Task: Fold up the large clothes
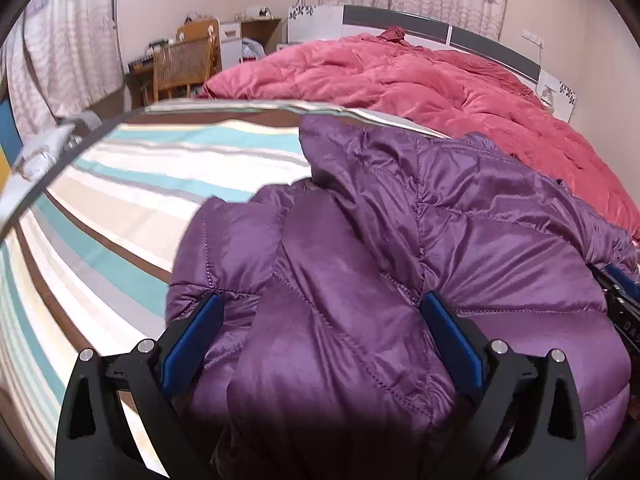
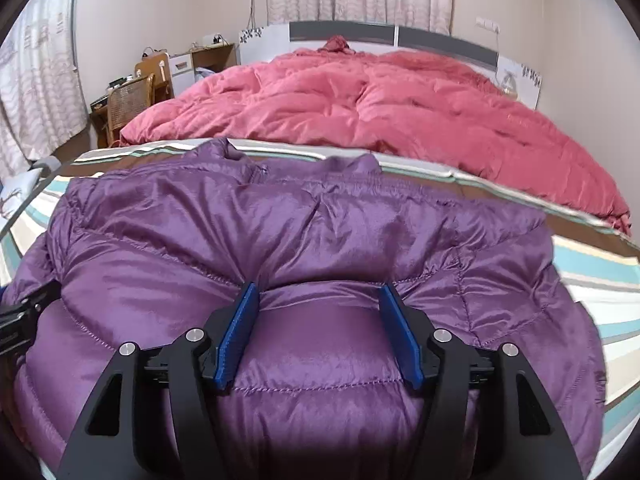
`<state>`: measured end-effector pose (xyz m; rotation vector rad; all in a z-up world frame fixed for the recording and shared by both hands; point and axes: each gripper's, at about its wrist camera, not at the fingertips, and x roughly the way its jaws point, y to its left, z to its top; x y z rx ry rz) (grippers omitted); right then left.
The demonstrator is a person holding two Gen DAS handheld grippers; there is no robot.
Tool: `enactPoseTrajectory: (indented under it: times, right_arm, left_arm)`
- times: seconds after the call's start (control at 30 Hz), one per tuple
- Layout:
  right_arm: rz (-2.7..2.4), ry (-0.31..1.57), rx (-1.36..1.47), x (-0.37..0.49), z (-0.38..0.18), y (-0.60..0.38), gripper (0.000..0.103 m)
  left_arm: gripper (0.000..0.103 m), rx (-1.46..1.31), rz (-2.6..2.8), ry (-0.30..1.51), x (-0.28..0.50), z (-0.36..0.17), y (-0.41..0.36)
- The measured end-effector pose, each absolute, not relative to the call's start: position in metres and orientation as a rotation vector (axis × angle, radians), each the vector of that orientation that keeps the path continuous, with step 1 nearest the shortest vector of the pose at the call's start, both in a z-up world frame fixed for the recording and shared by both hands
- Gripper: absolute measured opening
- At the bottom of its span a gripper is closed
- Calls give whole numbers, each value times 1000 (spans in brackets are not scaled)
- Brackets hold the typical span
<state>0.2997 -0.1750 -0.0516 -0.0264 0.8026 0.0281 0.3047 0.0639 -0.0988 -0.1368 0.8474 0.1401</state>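
The jacket (image 2: 320,248) is shiny quilted cloth. The quilt (image 2: 400,104) is soft matt cloth. The chair (image 1: 182,68) is wood.

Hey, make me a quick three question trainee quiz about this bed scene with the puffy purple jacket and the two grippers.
1. True or false: the quilted purple down jacket lies on the striped bedsheet.
2. What lies bunched beyond the jacket? A) crumpled pink comforter B) green towel C) cardboard box
3. Which gripper's blue pads stand wider apart, left gripper or right gripper?

Key:
1. True.
2. A, the crumpled pink comforter.
3. The left; jacket fabric bulges between both pairs of pads.
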Motion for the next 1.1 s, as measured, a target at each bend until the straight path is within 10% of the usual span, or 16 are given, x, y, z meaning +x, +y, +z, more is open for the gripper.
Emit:
enactPoseTrajectory:
  times: [0.8, 1.1]
  right_arm:
    - [66, 750, 88, 189, -17, -182, 63]
    - [167, 762, 53, 179, -14, -162, 28]
  left_arm:
    - [84, -484, 56, 854, 235, -107, 120]
    - [80, -521, 25, 842, 245, -111, 118]
